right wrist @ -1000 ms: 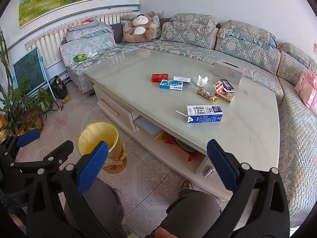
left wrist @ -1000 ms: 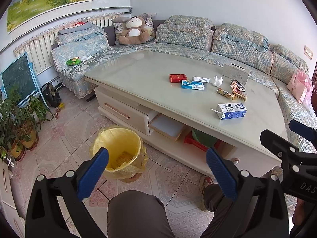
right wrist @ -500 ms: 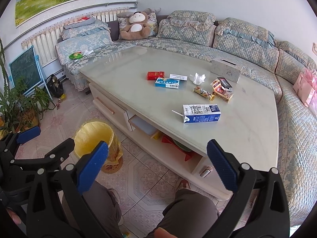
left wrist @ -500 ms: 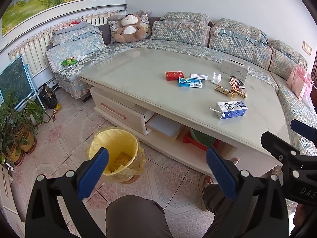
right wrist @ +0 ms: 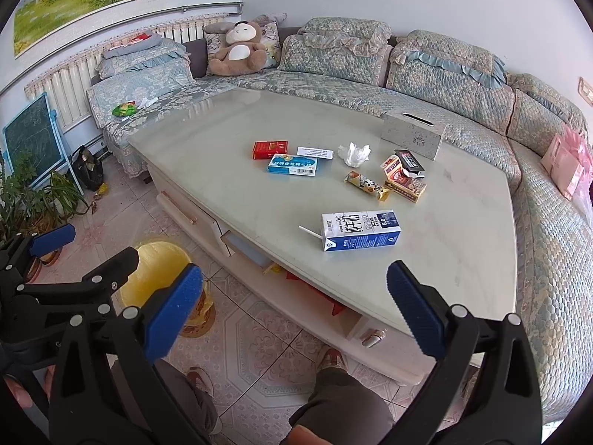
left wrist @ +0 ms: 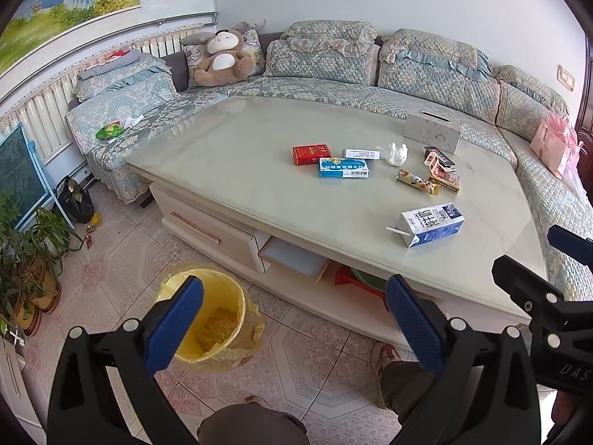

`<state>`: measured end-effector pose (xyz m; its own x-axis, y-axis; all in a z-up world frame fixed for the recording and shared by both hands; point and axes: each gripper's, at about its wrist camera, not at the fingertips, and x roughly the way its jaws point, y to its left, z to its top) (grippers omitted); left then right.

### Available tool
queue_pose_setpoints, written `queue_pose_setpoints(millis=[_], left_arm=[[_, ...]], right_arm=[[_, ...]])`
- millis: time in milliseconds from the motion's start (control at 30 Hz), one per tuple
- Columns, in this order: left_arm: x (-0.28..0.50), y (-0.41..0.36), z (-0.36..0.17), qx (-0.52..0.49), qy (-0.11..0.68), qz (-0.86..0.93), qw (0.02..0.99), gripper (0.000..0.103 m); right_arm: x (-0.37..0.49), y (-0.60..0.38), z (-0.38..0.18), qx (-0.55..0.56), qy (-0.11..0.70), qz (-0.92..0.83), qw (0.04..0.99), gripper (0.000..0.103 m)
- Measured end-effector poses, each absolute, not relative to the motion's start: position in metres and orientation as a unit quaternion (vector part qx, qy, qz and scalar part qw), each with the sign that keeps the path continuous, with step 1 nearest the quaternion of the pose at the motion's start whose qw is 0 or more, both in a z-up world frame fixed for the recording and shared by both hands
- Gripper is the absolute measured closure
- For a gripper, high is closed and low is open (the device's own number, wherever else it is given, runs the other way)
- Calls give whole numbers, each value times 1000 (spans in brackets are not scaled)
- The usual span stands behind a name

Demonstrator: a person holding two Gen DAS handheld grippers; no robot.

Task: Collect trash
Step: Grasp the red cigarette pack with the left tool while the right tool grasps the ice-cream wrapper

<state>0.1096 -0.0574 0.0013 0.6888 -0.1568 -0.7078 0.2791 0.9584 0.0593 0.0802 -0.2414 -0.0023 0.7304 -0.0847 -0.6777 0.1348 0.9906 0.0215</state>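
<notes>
Trash lies on the glass-topped coffee table (right wrist: 222,155): a blue-and-white milk carton (right wrist: 361,230) with a straw, a snack wrapper (right wrist: 366,185), a crumpled tissue (right wrist: 355,154), a red box (right wrist: 270,149), a blue box (right wrist: 293,165) and small packets (right wrist: 404,180). On the floor stands a yellow-lined bin (left wrist: 211,315). My left gripper (left wrist: 294,319) is open and empty above the bin and floor. My right gripper (right wrist: 294,315) is open and empty too, short of the table's near edge, with the milk carton just ahead.
A tissue box (right wrist: 413,134) sits at the table's far side. A sofa (right wrist: 444,85) wraps around the back and right, with a plush toy (right wrist: 237,50). Potted plants (left wrist: 26,270) and a chalkboard (left wrist: 18,170) stand on the left. The person's knees and shoes show below.
Both grippers have moved forward and a little up toward the table; the table and its trash look larger and nearer. Both stay open and empty.
</notes>
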Motion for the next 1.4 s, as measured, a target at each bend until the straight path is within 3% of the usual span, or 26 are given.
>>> queue_pose_setpoints(millis=[400,900,1400], left_arm=[[197,-90,4,91,368,-139,915,7],[297,-125,-34,106,375,-161,907,7],[384,-154,-62,120,366,-184,904,7]], right_arm=[[144,-278,-1,40,358,-95,928,6],[226,-318,-26,61,356,-107,926,6],[285,-364,-67,81,403,-118,904,6]])
